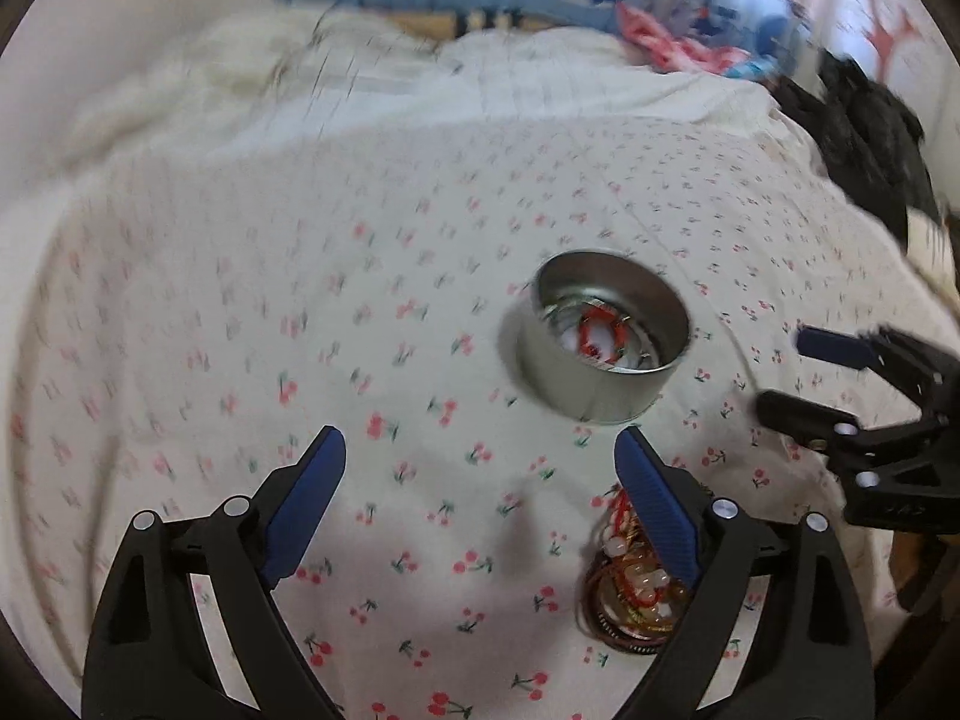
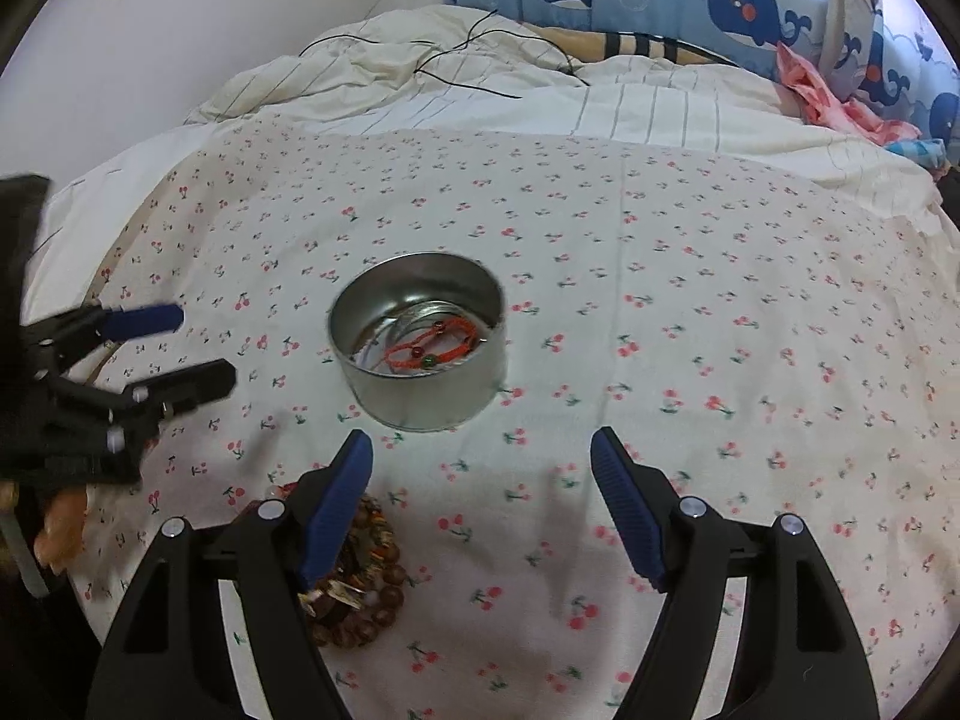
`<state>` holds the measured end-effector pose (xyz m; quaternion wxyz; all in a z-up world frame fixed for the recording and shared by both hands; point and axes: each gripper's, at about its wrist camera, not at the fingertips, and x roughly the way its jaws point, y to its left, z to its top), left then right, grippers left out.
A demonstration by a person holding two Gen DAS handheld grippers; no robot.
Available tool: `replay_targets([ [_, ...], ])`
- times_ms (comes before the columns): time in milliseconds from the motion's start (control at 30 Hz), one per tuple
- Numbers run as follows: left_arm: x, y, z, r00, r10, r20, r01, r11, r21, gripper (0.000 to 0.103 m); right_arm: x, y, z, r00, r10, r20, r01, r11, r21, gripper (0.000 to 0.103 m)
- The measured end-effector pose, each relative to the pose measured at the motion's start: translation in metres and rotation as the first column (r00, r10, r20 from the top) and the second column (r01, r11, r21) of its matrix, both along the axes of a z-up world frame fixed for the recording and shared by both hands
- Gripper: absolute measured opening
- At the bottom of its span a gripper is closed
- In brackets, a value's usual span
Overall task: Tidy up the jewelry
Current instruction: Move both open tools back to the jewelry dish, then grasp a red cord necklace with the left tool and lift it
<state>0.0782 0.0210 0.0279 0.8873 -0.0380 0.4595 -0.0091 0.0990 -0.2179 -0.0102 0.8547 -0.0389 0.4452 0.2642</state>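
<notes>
A round metal tin (image 1: 606, 342) (image 2: 420, 342) stands on the cherry-print sheet with a red cord bracelet (image 2: 432, 345) (image 1: 600, 330) inside. A pile of bead bracelets (image 1: 630, 594) (image 2: 360, 576) lies on the sheet in front of the tin. My left gripper (image 1: 480, 450) is open and empty, its right finger over the pile; it also shows in the right wrist view (image 2: 198, 348). My right gripper (image 2: 480, 450) is open and empty, its left finger over the pile; it also shows in the left wrist view (image 1: 780, 372).
The bed sheet (image 2: 660, 300) covers a wide flat area. A rumpled white duvet (image 2: 480, 78) with a thin black cable (image 2: 474, 66) lies behind, against whale-print curtains (image 2: 744, 0). Pink cloth (image 2: 822, 96) lies at the far right. Dark clothing (image 1: 864, 126) sits at the right edge.
</notes>
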Motion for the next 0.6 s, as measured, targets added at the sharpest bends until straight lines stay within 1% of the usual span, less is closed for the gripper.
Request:
replay_targets([
  [67, 0.001, 0.018, -0.008, 0.998, 0.044, -0.036, -0.046, 0.998, -0.052, 0.087, -0.001, -0.007, -0.001, 1.0, 0.003, -0.007, -0.003, 1.0, -0.009, 0.072],
  [167, 0.0, 0.033, -0.017, 0.994, 0.089, -0.064, -0.093, 0.993, -0.071, 0.087, -0.007, -0.012, -0.005, 0.999, 0.039, -0.026, -0.039, 0.999, -0.007, 0.072],
  [233, -0.001, 0.037, -0.02, 0.993, 0.091, -0.072, -0.096, 0.993, -0.075, 0.087, -0.013, -0.012, -0.008, 0.996, 0.078, -0.038, -0.078, 0.997, 0.002, 0.072],
  [333, -0.003, 0.034, -0.023, 0.994, 0.062, -0.086, -0.07, 0.994, -0.088, 0.087, -0.02, -0.009, -0.012, 0.991, 0.12, -0.056, -0.119, 0.993, 0.01, 0.072],
  [367, -0.003, 0.032, -0.025, 0.995, 0.044, -0.093, -0.054, 0.993, -0.102, 0.087, -0.021, -0.007, -0.013, 0.99, 0.128, -0.057, -0.128, 0.992, 0.003, 0.068],
  [400, -0.001, 0.028, -0.026, 0.995, 0.025, -0.101, -0.037, 0.992, -0.119, 0.087, -0.022, -0.004, -0.014, 0.988, 0.14, -0.062, -0.141, 0.99, -0.004, 0.058],
  [433, -0.001, 0.026, -0.027, 0.994, 0.013, -0.107, -0.027, 0.991, -0.128, 0.087, -0.023, 0.0, -0.015, 0.985, 0.155, -0.076, -0.156, 0.988, -0.008, 0.055],
  [500, 0.0, 0.02, -0.027, 0.994, -0.018, -0.111, 0.004, 0.992, -0.13, 0.087, -0.027, 0.004, -0.015, 0.983, 0.172, -0.068, -0.174, 0.984, -0.026, 0.053],
  [600, 0.001, 0.005, -0.031, 0.989, -0.088, -0.119, 0.07, 0.986, -0.151, 0.087, -0.027, 0.002, -0.014, 0.989, 0.144, -0.044, -0.147, 0.987, -0.065, 0.054],
])
